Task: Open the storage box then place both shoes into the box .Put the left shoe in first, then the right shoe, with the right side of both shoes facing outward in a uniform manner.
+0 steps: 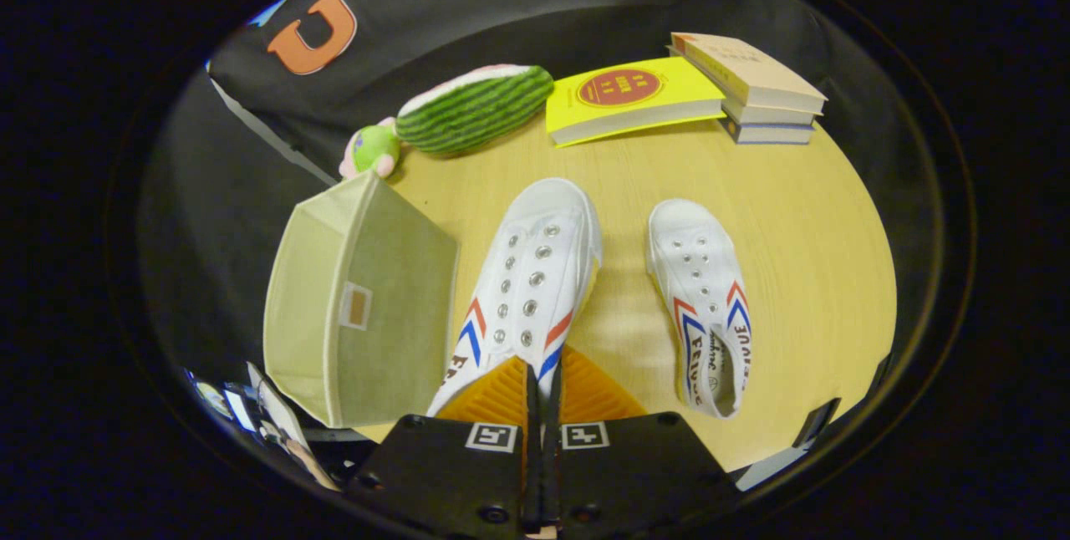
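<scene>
Two white canvas shoes with red and blue chevrons are on the wooden table (802, 214), toes pointing away from me. The left-hand shoe (535, 272) looms larger and closer, and its heel end runs in between my fingers. My gripper (543, 371) is shut on that shoe's heel edge, with only a thin slit left between the pads. The right-hand shoe (702, 298) lies flat on the table to the right of the fingers. A beige fabric storage box (359, 306) with a small label patch stands just left of the held shoe, at the table's left edge.
Beyond the shoes, at the table's far side, lie a striped watermelon plush (472, 105), a small green plush toy (372, 149), a yellow book (627, 97) and a stack of three books (761, 89). Bare tabletop lies between the two shoes and right of them.
</scene>
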